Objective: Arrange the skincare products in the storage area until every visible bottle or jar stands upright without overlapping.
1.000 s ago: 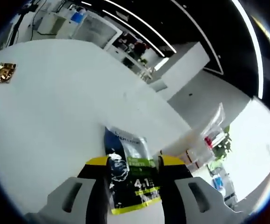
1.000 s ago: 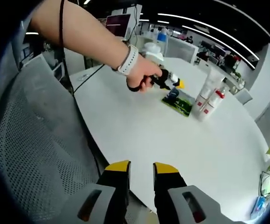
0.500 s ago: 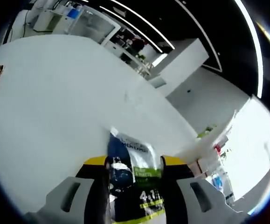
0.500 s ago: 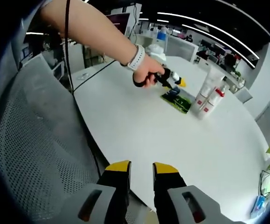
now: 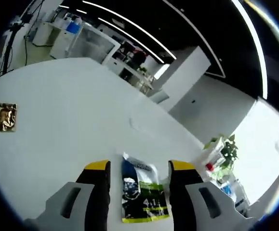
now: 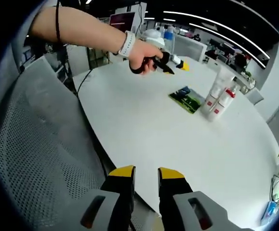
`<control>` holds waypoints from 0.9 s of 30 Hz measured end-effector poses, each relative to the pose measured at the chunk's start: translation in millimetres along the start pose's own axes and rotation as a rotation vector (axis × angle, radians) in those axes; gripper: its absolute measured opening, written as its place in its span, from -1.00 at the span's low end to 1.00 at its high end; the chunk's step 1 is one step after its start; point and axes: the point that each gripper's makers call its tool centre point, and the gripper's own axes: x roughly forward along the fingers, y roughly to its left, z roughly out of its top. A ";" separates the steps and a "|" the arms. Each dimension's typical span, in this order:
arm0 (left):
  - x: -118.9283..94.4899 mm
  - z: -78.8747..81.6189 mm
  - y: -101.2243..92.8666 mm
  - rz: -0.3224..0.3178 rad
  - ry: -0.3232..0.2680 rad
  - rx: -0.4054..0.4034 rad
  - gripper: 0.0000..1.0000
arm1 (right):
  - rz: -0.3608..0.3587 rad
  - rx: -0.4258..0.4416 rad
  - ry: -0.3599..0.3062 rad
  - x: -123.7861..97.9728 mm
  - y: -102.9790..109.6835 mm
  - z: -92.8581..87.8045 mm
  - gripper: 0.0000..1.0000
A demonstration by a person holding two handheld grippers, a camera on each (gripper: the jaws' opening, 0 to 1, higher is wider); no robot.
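Now my left gripper [image 5: 135, 180] has let go of the dark blue-and-green sachet [image 5: 141, 195]: half a second ago it was pinched between my jaws and lifted, and now it lies flat on the white bench [image 5: 57, 139] in the gap between them, jaws spread and clear of it. From the right gripper view my left hand [image 6: 141, 55] is raised above the bench and the sachet [image 6: 187, 98] sits just beside two white tubes [image 6: 215, 101], red-capped, standing upright and close together, possibly touching. So the sachet is parked flat next to the standing products, not overlapping them as far as I can tell; I judge that placement done. A small gold packet [image 5: 5, 117] lies alone, well apart, on the far side of the bench. No tray, box or other container is visible; storage area seems to be the bare bench. My right gripper [image 6: 146, 175] hangs off the bench edge over a grey mesh chair [image 6: 38, 159], jaws apart and empty.
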 end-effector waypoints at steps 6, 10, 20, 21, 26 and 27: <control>-55.9 46.5 12.8 -0.018 -0.033 0.102 -0.06 | 0.042 -0.021 0.021 2.8 8.4 -1.8 -0.75; -104.6 69.1 34.6 0.009 -0.030 0.186 0.09 | 0.045 -0.015 0.026 2.9 8.6 -3.0 -0.74; -252.7 34.1 155.2 0.217 0.384 0.445 -0.07 | 0.033 -0.018 0.029 2.1 7.3 -4.2 -0.72; -260.0 28.0 162.8 0.219 0.422 0.432 -0.07 | 0.032 -0.017 0.028 1.9 7.3 -4.1 -0.71; -293.5 10.8 204.9 0.294 0.615 0.714 0.11 | 0.038 -0.019 0.033 2.5 7.9 -4.2 -0.69; -295.6 5.5 207.6 0.288 0.659 0.763 0.16 | 0.039 -0.026 0.036 2.8 8.0 -4.4 -0.70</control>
